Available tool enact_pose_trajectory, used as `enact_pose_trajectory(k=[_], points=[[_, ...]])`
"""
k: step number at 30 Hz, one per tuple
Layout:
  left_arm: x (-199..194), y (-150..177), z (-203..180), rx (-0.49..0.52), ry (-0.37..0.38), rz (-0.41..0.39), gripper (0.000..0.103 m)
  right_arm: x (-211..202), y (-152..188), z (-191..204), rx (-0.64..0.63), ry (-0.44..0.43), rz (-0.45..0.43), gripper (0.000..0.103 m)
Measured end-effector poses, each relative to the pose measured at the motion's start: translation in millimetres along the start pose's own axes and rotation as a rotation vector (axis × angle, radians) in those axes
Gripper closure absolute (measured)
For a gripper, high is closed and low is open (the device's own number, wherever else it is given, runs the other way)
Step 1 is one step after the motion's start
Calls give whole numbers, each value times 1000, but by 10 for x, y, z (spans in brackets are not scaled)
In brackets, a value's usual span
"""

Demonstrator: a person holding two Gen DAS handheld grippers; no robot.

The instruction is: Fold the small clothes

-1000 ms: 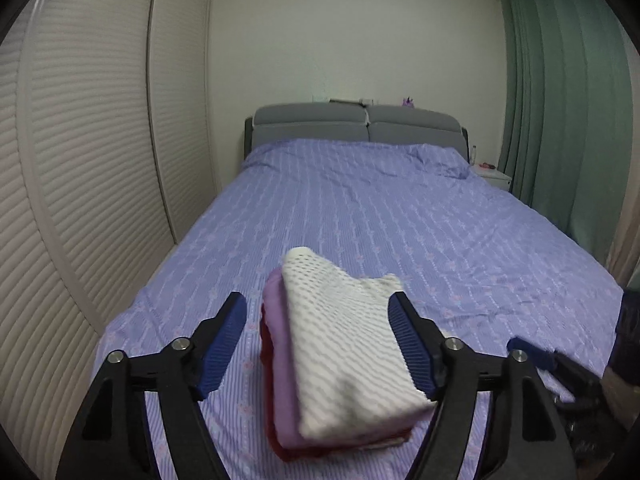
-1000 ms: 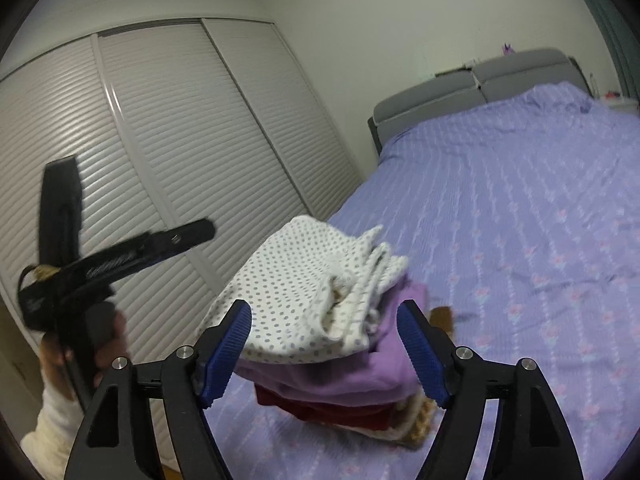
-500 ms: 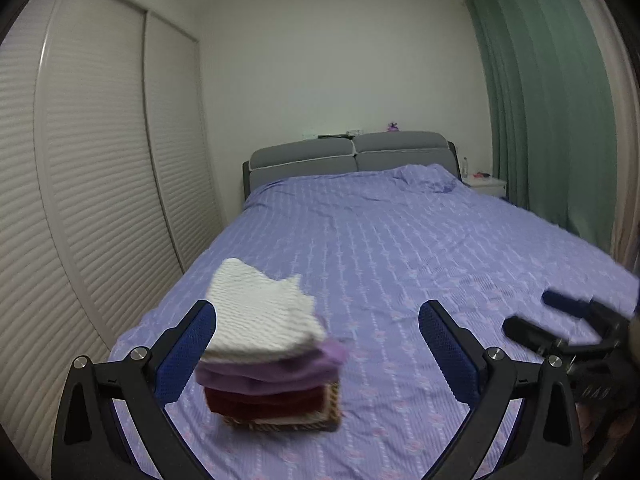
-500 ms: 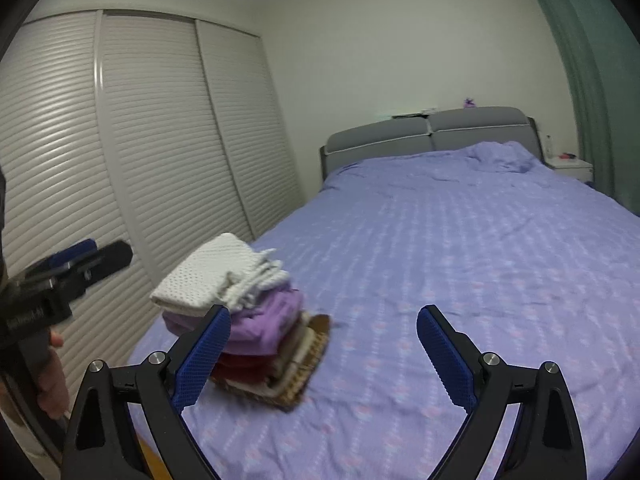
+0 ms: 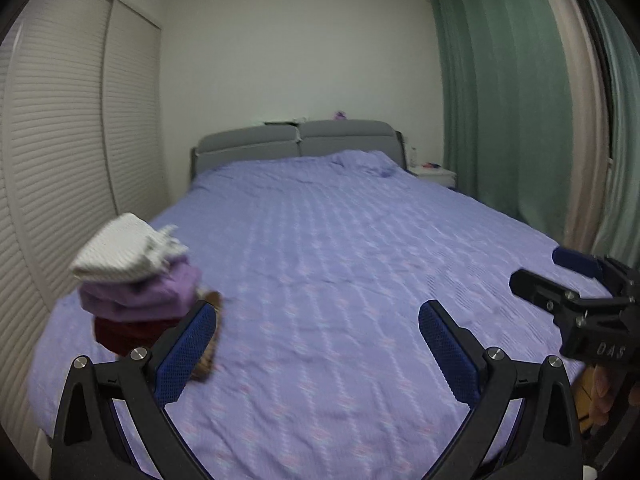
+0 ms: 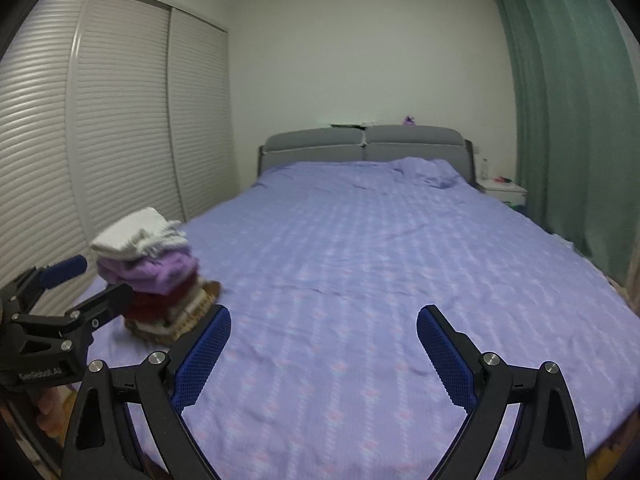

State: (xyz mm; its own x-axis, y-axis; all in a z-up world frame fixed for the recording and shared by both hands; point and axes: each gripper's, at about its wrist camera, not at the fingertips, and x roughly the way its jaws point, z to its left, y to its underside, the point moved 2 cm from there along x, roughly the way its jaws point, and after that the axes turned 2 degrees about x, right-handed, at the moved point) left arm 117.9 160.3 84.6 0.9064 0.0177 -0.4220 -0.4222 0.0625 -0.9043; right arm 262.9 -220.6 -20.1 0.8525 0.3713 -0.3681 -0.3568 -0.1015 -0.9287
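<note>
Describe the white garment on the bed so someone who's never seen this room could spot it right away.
Start at the big bed with the lilac cover and look to its near corner beside the slatted wardrobe doors. A small stack of folded clothes sits there. The white dotted garment is its top layer, lying directly on a purple piece above a dark red one.

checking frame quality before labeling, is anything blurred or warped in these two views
Left wrist view: the stack of folded clothes is smeared by motion blur, while the left claw stays sharp; fisheye bends the wardrobe doors. Right wrist view: the stack is softer than the right claw, the curtain bows at the edge. Lighting is dim and even, with no glare.
</note>
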Motion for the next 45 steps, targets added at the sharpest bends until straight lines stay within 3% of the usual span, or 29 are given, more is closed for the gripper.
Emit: enact_pose_trajectory(k=[7, 15, 45], points=[[-155, 222, -321, -34, 22, 18, 0, -338, 253, -433, 10, 51, 21, 8], [-259, 367, -513, -43, 28, 35, 0, -556, 422, -578, 21, 65, 34, 8], [-376, 361, -524, -59, 51, 28, 0, -663, 455, -538, 36, 47, 27, 8]])
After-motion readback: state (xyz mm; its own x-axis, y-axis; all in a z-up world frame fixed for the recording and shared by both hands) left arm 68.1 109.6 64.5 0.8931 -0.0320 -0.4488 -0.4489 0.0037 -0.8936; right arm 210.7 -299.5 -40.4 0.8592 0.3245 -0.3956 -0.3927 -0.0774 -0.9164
